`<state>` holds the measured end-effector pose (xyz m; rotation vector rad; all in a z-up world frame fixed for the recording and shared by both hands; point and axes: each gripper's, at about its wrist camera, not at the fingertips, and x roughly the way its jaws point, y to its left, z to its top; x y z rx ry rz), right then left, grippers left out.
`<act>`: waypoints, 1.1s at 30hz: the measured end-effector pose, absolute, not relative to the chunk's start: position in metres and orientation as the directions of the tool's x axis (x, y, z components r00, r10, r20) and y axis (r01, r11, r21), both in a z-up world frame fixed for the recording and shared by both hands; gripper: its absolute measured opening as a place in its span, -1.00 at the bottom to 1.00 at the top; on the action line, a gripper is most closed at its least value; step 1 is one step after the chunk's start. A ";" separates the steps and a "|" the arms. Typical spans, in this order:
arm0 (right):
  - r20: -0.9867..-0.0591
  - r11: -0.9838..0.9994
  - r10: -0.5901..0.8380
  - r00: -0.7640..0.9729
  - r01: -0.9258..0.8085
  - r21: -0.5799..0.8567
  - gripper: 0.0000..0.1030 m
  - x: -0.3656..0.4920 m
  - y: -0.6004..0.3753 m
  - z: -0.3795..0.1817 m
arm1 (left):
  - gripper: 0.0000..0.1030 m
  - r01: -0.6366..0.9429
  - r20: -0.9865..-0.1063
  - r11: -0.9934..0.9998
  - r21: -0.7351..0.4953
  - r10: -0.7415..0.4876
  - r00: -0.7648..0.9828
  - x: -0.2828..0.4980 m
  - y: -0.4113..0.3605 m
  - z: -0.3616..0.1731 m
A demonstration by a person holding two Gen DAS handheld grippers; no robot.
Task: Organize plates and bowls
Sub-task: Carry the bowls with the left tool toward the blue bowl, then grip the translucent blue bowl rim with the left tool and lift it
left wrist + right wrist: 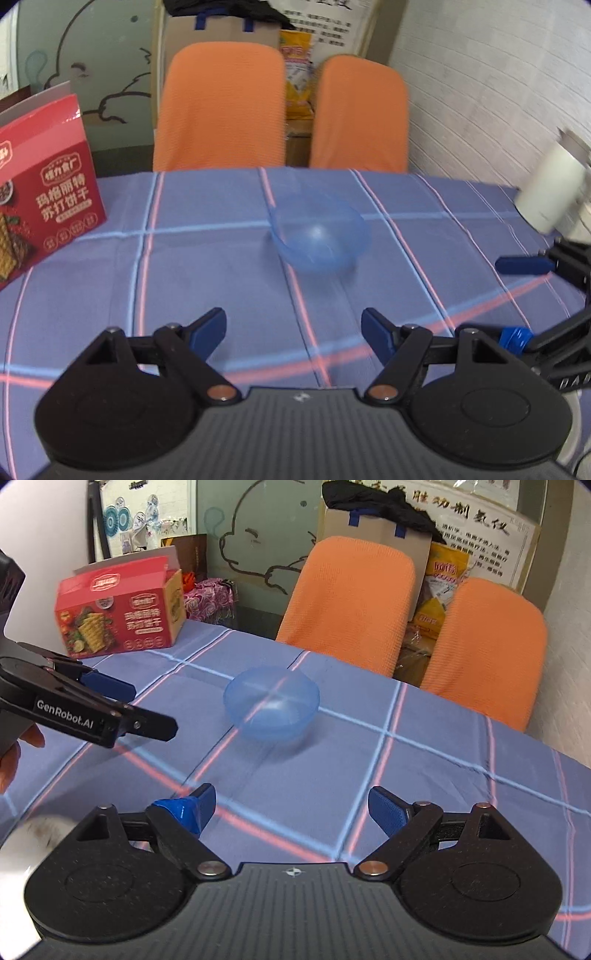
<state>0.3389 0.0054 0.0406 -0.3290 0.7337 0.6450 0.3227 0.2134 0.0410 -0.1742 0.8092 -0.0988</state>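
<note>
Checked tablecloth (221, 280) holds a blue bowl (319, 238); both grippers' jaws apart, empty.

Table (207, 280) under blue plaid cloth; translucent blue bowl (319, 238) mid-table, red cracker box (44, 184) at far-left edge.

- Blue bowl (319, 236): motion-blurred in both views; rim detail unclear.
- Red carton (40, 184): cut off by left frame edge in the left wrist view.
- White cylinder (550, 188) near the table's right edge: blurred, identity undetermined.
- White object (33, 838), lower left of the right wrist view: blurred, partly behind the right gripper (291, 812).
</note>
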 end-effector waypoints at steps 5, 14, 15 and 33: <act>-0.744 0.767 0.384 0.547 -0.637 -0.073 0.49 0.385 0.038 0.018 | 0.44 -0.020 -0.734 0.965 -0.263 -0.186 0.653 0.398 0.232 0.027; -0.773 0.755 0.376 0.511 -0.653 -0.065 0.49 0.401 0.053 -0.009 | 0.43 -0.006 -0.767 0.957 -0.291 -0.230 0.599 0.460 0.221 -0.008; -0.771 0.752 0.381 0.511 -0.656 -0.063 0.49 0.402 0.055 -0.010 | 0.42 -0.002 -0.766 0.957 -0.291 -0.232 0.599 0.461 0.219 -0.010; -0.639 0.663 0.520 0.567 -0.740 -0.116 0.48 0.374 0.071 0.013 | 0.04 0.058 -0.758 0.963 -0.265 -0.245 0.604 0.461 0.213 0.004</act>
